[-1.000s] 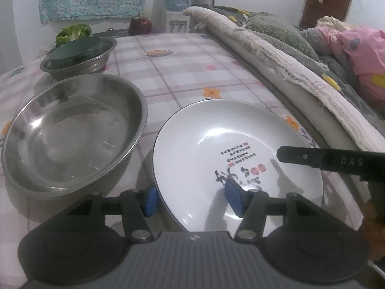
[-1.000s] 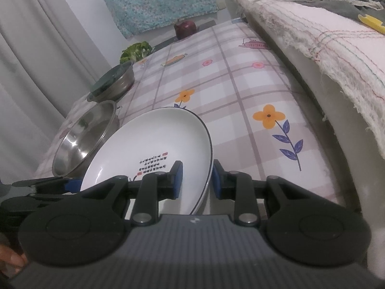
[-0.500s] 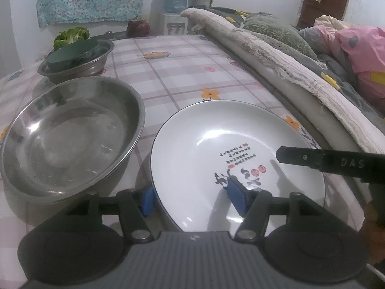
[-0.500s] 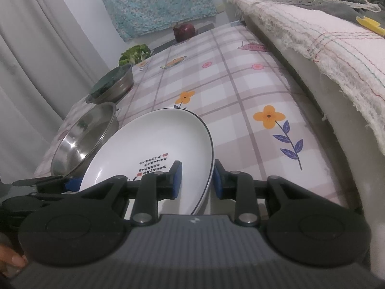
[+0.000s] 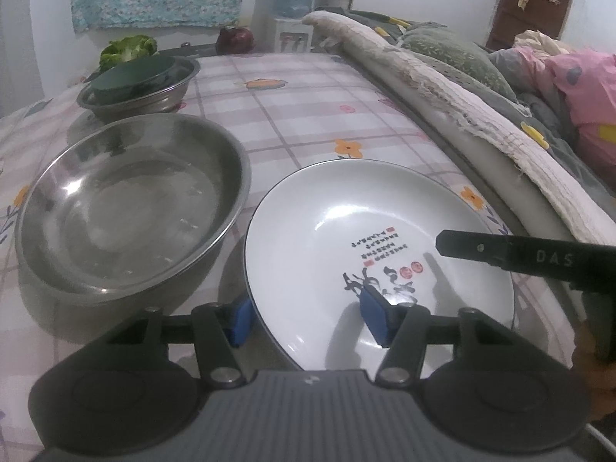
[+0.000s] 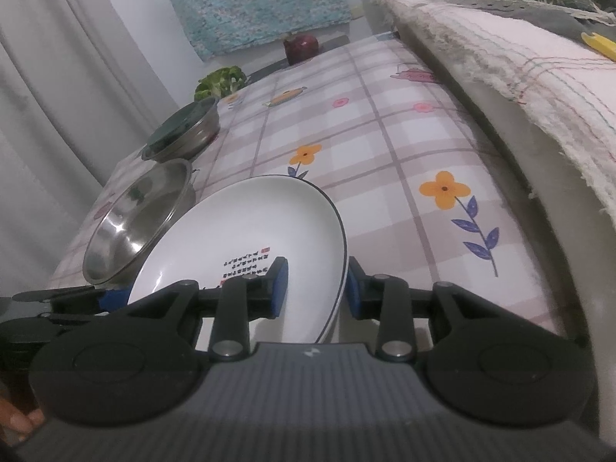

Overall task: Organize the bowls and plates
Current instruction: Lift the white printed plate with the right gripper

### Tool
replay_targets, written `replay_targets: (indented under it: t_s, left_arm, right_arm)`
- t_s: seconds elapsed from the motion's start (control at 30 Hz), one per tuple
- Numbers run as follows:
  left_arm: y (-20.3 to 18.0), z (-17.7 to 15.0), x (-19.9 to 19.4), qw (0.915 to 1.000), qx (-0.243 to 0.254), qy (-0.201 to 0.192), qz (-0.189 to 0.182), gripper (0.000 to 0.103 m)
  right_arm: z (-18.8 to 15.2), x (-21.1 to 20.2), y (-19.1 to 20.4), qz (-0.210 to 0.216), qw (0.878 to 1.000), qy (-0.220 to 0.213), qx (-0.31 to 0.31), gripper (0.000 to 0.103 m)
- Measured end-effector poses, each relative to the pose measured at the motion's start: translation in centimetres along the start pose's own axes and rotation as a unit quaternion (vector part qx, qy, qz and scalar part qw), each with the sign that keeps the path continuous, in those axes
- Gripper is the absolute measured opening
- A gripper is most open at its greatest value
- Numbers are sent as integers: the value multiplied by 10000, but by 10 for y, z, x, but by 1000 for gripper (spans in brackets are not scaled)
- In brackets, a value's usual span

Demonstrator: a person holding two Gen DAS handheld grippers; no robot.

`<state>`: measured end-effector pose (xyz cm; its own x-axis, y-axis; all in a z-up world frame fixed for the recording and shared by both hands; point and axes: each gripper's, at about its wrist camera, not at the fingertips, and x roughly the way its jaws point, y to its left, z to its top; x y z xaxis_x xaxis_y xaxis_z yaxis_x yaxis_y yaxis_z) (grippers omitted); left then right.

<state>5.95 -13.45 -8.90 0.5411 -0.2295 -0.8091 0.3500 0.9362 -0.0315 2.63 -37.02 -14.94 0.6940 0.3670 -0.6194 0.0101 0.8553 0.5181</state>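
The white plate [image 5: 369,238] with the printed calligraphy lies at the near right of the checked worktop [image 5: 308,107], just beside the large steel bowl [image 5: 127,204]; whether their rims touch is hard to tell through the fisheye. Farther back stands a smaller steel bowl [image 5: 142,90] with a dark green bowl [image 5: 134,77] nested inside it.

Both tools straddle the plate's rim. The left gripper [image 5: 304,317] has one blue pad under the near-left edge and the other over the plate's inside, with a clear gap between them, so its jaws are wide and not yet pinching. The right gripper [image 6: 315,288] stands at the opposite edge, one pad inside the plate and one outside the rim; its jaws are narrower, but a sliver of space seems to remain on each side, so I judge it not clamped either.

The step in hand looks like securing the plate by two hands before lifting it. The next move calls for closing both sets of jaws evenly on the rim, then raising the plate level. Where it belongs is a guess: a spot apart from the bowls seems likely.
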Motion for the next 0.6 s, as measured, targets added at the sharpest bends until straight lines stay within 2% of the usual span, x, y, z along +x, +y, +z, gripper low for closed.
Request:
replay_targets:
  t_s: [0.6]
  left_arm:
    - [0,-3,-1,9999,88,-10,142,58]
  right_arm:
    - [0,6,5,81,9999,-12,-122,31]
